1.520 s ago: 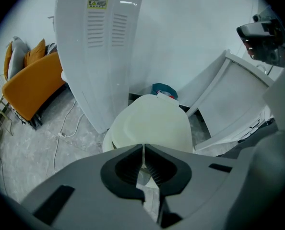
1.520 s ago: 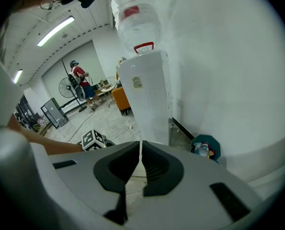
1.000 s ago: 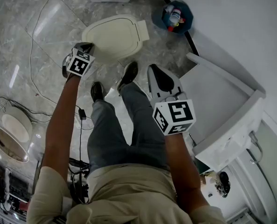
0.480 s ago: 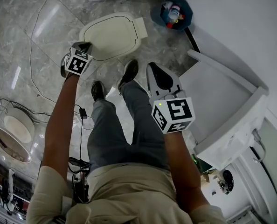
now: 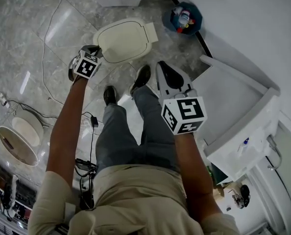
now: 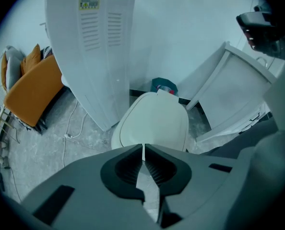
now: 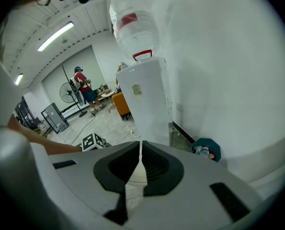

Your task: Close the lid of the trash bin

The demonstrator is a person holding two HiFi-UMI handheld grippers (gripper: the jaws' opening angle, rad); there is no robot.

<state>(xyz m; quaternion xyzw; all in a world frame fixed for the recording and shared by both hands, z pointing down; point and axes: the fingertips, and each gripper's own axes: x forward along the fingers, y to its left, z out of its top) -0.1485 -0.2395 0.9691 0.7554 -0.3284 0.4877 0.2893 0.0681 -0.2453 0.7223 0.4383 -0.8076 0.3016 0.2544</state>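
The trash bin (image 5: 123, 40) stands on the marble floor ahead of the person's shoes, its cream oval lid (image 6: 154, 121) lying flat down on it. My left gripper (image 5: 93, 50) hovers by the lid's left front edge, jaws together with nothing between them; in the left gripper view (image 6: 143, 147) it points at the lid from above and short of it. My right gripper (image 5: 161, 66) is held over the right leg, away from the bin, and is also shut and empty (image 7: 140, 143).
A small blue bin (image 5: 183, 17) with bottles sits by the wall. A white water dispenser (image 6: 92, 47) stands behind the trash bin, a white panel (image 5: 233, 116) leans at the right. Another open white bin (image 5: 18, 138) and cables (image 5: 47, 58) lie at the left.
The head view has shifted a little. Both grippers keep about the same places relative to the bin, and the lid lies flat throughout.
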